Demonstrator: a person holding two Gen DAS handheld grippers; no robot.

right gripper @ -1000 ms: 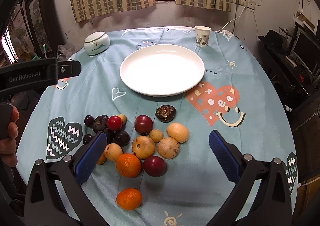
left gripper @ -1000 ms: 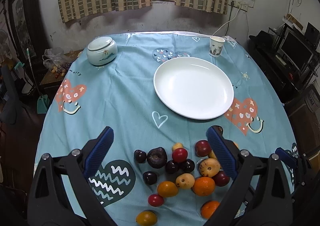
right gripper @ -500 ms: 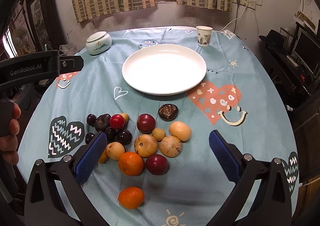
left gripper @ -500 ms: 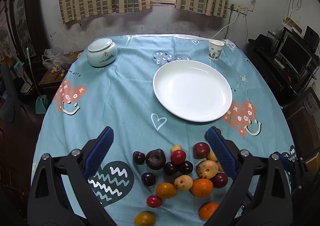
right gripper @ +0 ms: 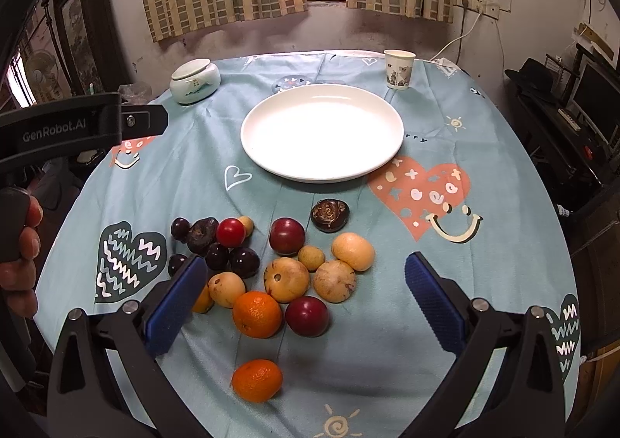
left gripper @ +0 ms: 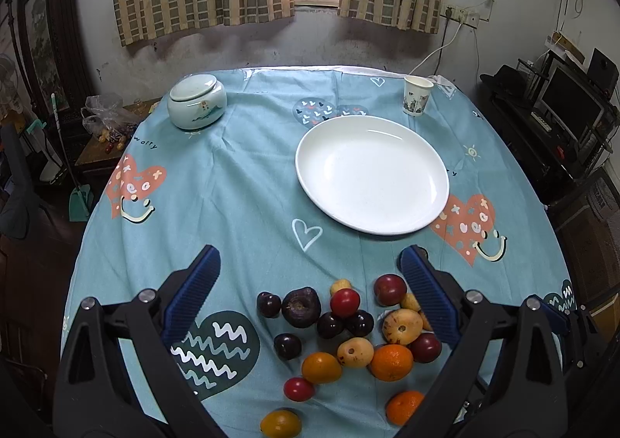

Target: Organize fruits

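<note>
Currently both the left gripper (left gripper: pixel 308 288) and right gripper (right gripper: pixel 302 292) are hovering empty, fingers spread, over the near fruit pile (right gripper: pixel 279 267), lining up picks for the far plate (right gripper: pixel 321 131).

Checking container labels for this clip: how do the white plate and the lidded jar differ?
The white plate is wide, shallow, open and bare; the lidded jar is squat, rounded and closed. The plate sits mid-table just beyond the fruit; the jar stands near the far left edge. The plate is plain; the jar carries a small printed motif. Both are glossy and pale.
</note>
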